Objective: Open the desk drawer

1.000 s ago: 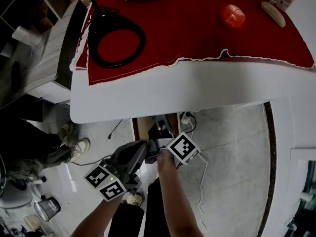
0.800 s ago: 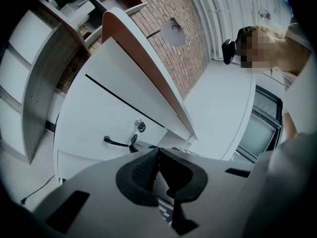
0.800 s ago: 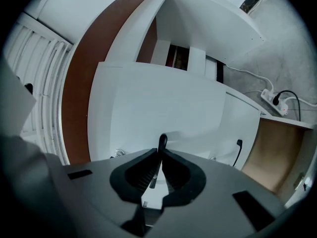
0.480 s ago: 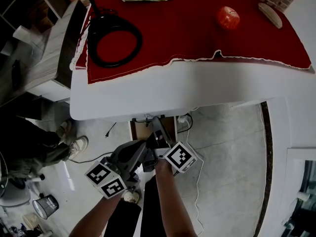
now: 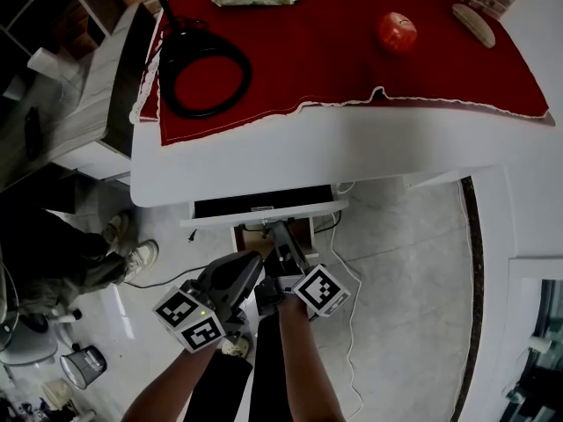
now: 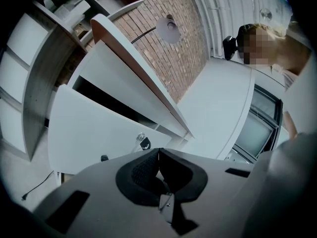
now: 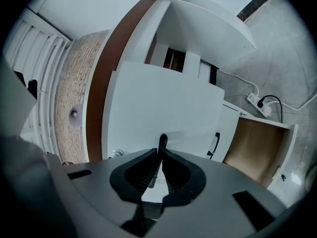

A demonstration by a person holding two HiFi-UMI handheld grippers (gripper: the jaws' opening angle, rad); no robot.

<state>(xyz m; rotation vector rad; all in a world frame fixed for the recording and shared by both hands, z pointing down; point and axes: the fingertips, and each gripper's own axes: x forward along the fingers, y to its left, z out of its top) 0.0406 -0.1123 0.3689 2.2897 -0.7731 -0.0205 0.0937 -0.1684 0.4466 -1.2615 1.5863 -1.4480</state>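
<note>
1. Drawer (image 5: 264,207) now stands a little out from under the white desk (image 5: 352,152); a second ago its front was not visible below the desk edge.
2. Right gripper (image 7: 159,155) is clenched on the dark drawer handle (image 7: 162,142).
3. Left gripper (image 6: 158,152) is closed, holding nothing.
4. Opening seems begun; more pulling is probably needed.

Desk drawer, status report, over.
Right tongs shut on drawer handle. Left tongs shut, empty. Drawer partly out under desk. Nothing seen blocking it.
</note>
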